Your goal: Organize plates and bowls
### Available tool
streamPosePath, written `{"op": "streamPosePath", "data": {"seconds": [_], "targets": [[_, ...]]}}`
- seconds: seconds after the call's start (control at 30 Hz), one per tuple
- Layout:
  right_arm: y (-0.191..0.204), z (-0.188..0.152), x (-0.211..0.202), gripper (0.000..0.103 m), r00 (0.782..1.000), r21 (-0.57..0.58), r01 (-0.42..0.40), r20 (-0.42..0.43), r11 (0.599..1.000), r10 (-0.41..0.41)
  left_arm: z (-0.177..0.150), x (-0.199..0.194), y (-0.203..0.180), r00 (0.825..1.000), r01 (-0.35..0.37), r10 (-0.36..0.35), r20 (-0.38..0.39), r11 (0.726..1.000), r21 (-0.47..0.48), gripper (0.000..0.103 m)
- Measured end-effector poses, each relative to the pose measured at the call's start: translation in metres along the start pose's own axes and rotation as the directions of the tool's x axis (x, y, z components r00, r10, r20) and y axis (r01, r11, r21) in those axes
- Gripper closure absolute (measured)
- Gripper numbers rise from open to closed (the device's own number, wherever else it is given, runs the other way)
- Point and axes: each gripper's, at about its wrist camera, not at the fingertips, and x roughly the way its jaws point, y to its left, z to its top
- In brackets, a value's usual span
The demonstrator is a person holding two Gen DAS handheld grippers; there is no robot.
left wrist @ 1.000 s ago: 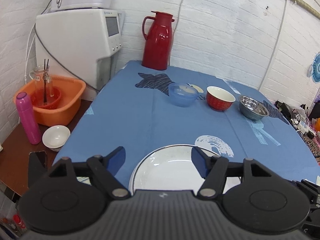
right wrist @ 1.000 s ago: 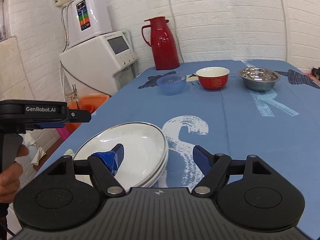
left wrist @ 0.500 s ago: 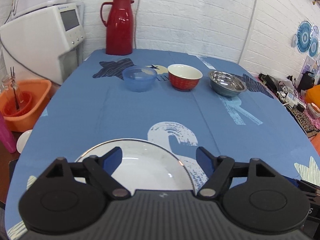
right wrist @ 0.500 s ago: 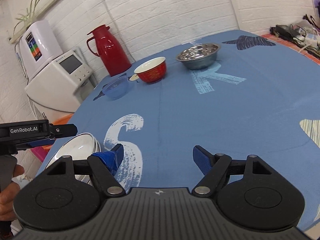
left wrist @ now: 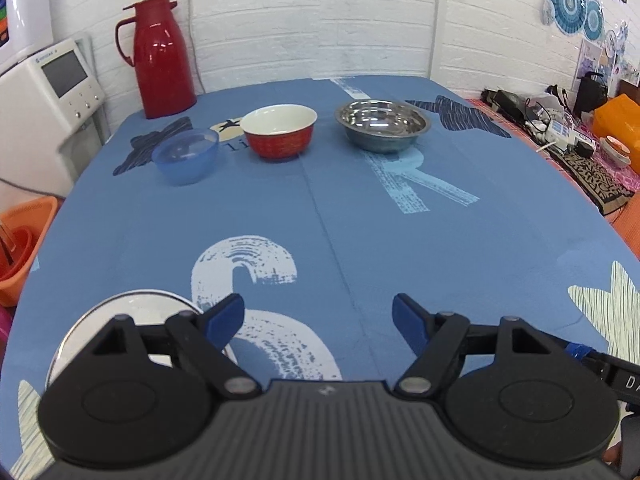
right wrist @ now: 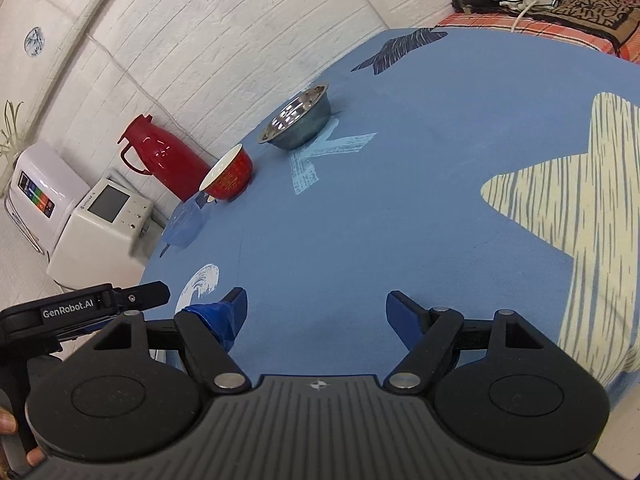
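Both grippers, left gripper (left wrist: 318,322) and right gripper (right wrist: 316,312), were spread wide, holding nothing. Stacked white round plates (left wrist: 120,308) lay at lower left of the left view, nearest the left gripper. Translucent blue plastic bowl (left wrist: 185,156), red ceramic bowl (left wrist: 279,131) and shiny steel bowl (left wrist: 382,125) sat in a row well ahead.

- Red thermos jug (left wrist: 162,56) stands at the far corner of the blue tablecloth (left wrist: 360,240).
- White appliance with a screen (left wrist: 48,96), left of the jug.
- Orange basin (left wrist: 22,248), nearer than the appliance, beside the cloth's left edge.

You have three bowls: one blue plastic bowl (left wrist: 186,155), one red bowl (left wrist: 279,131), one steel bowl (left wrist: 382,124). One white plate (left wrist: 132,304) sits at seven o'clock, one red jug (left wrist: 160,56) at eleven.
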Motion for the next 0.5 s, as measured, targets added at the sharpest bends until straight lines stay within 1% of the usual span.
{"op": "streamPosePath", "data": {"seconds": [0.1,0.17,0.3,0.4,0.5], "targets": [[-0.006,-0.001,0.0,0.04,1.0,-0.001,0.015,0.003,1.0,-0.015,0.001,0.003,-0.009,1.0,0.008,-0.008,-0.001,1.0,0.028,0.027],[-0.008,-0.001,0.001,0.04,1.0,-0.012,0.001,0.013,1.0,-0.001,0.002,0.009,-0.012,1.0,0.014,-0.013,-0.013,0.999,0.038,0.027],[-0.008,0.006,0.01,0.039,1.0,-0.046,-0.006,0.009,0.999,0.007,0.006,0.025,-0.009,0.998,0.037,-0.036,-0.06,0.999,0.021,0.027],[-0.006,0.003,0.013,0.039,1.0,-0.122,-0.014,0.023,0.992,0.017,0.01,0.036,0.0,0.995,0.045,-0.046,-0.088,0.999,-0.011,0.027],[-0.003,-0.003,0.013,0.039,0.999,-0.223,-0.01,0.033,0.975,0.018,0.02,0.048,0.007,0.992,0.044,-0.046,-0.116,0.999,-0.017,0.027]]}}
